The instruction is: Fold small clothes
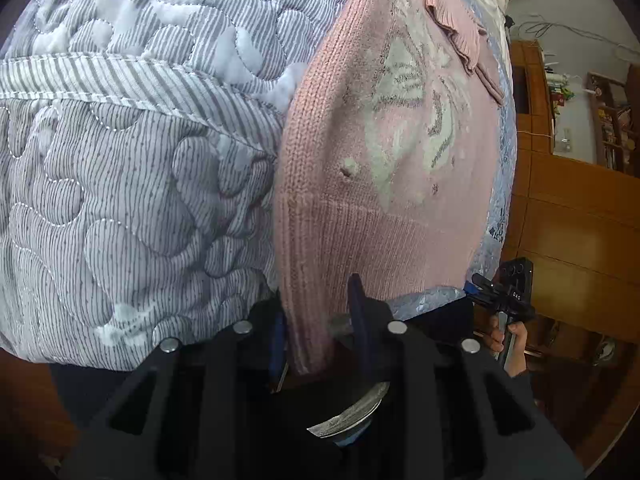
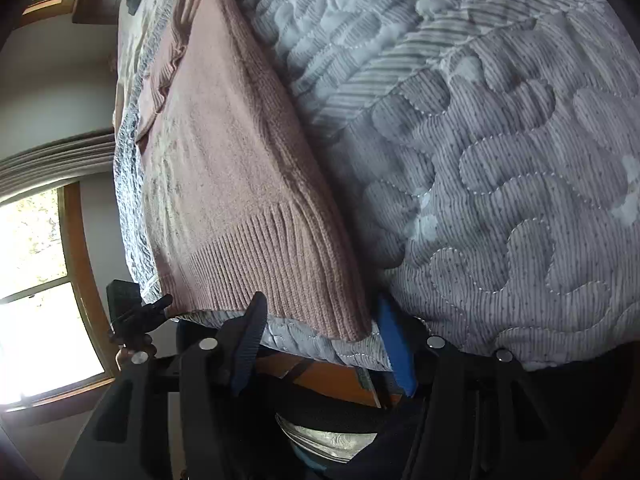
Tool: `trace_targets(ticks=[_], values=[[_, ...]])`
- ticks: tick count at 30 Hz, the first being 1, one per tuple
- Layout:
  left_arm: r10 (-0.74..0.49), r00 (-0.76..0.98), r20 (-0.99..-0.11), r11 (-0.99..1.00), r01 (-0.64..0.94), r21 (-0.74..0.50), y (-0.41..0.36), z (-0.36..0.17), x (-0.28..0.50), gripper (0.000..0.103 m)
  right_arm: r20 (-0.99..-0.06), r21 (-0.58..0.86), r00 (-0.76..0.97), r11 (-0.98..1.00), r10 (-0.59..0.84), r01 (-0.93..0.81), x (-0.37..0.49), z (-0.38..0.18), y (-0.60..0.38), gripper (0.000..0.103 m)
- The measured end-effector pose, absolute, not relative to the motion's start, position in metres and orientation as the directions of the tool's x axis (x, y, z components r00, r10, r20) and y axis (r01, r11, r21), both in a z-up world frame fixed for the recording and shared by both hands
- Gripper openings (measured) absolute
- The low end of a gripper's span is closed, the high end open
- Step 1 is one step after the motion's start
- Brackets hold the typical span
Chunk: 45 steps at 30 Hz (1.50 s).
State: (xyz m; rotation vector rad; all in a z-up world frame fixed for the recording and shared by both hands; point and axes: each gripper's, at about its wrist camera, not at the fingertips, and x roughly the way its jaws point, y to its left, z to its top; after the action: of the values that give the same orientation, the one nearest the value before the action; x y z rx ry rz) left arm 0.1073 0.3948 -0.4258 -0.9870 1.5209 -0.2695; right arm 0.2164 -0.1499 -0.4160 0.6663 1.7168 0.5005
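A pink knit sweater [image 1: 380, 220] with a white and grey pattern lies flat on a striped quilted bedspread [image 1: 140, 180]. Its ribbed hem reaches the bed's near edge. My left gripper [image 1: 316, 320] has its fingers drawn in on the left hem corner, and the fabric dips between them. In the right wrist view the same sweater [image 2: 224, 184] shows its plain side. My right gripper [image 2: 322, 332] stands wide open there, straddling the other hem corner and the quilt edge. Each gripper also appears small in the other's view: the right gripper [image 1: 500, 292] and the left gripper [image 2: 132, 308].
A pale blue patterned cover [image 1: 496, 208] lies under the sweater. A ruffled pink sleeve [image 1: 452, 20] is folded over the sweater's far end. Wooden cabinets [image 1: 572, 220] stand beyond the bed. A bright window [image 2: 32, 260] is at the left.
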Motion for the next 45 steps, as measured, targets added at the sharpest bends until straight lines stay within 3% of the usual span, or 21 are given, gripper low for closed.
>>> trace_targets(ticks=[1,2,3,5,19,32,45], values=[[-0.711,0.113,-0.694,0.596,-0.425,-0.681,0.393,-0.426,0.107,0.01,-0.72,0.651,-0.168,0.739,0.673,0.174,0.215,-0.418,-0.148,0.054],[-0.712,0.127,-0.691,0.588,-0.43,-0.685,0.394,-0.426,0.105,0.009,-0.719,0.654,-0.161,0.737,0.676,0.17,0.214,-0.419,-0.146,0.045],[-0.712,0.143,-0.688,0.581,-0.431,-0.691,0.394,-0.425,0.103,0.009,-0.714,0.663,-0.15,0.73,0.684,0.167,0.213,-0.418,-0.147,0.029],[-0.716,0.186,-0.673,0.556,-0.43,-0.711,0.395,-0.418,0.098,0.008,-0.702,0.682,-0.131,0.714,0.7,0.159,0.212,-0.412,-0.15,0.012],[-0.708,0.522,-0.476,0.336,-0.344,-0.877,0.424,-0.325,0.075,0.007,-0.543,0.839,0.107,0.543,0.833,0.03,0.223,-0.294,-0.159,0.009],[-0.685,0.592,-0.424,0.322,-0.276,-0.905,0.442,-0.261,0.132,0.007,-0.49,0.863,0.188,0.504,0.851,-0.035,0.286,-0.237,-0.154,0.009],[-0.643,0.605,-0.469,0.314,-0.351,-0.882,0.475,-0.286,0.232,0.007,-0.543,0.83,0.216,0.558,0.812,-0.012,0.386,-0.251,-0.137,0.009]])
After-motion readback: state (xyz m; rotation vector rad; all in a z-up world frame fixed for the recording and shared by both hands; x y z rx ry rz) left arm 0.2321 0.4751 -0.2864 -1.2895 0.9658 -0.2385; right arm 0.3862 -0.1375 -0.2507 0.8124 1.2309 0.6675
